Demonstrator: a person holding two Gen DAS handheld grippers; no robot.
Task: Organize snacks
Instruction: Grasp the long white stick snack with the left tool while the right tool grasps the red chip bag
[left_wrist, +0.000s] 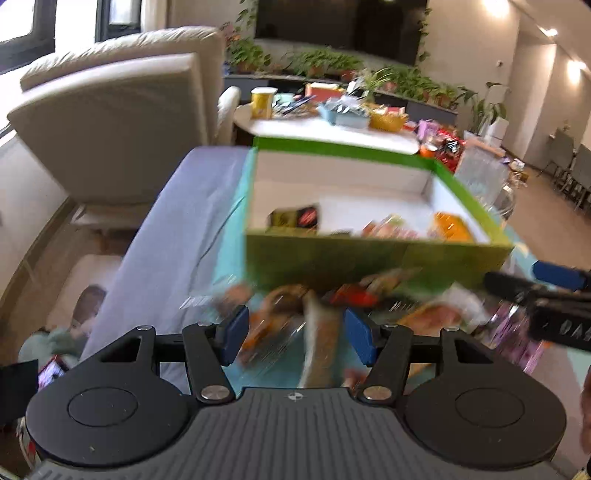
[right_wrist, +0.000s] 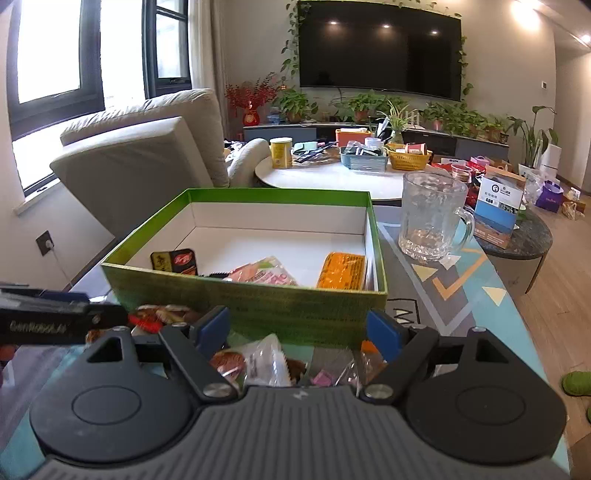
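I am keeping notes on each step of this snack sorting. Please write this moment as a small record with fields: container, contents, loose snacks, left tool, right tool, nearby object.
container: green box, open top, white inside
contents: orange packet at right, pink packets in the middle, dark packet at left
loose snacks: pile of wrapped snacks on the table before the box
left tool: open, above the pile, picture blurred
right tool: open, nothing gripped
nearby object: empty glass mug right of the box
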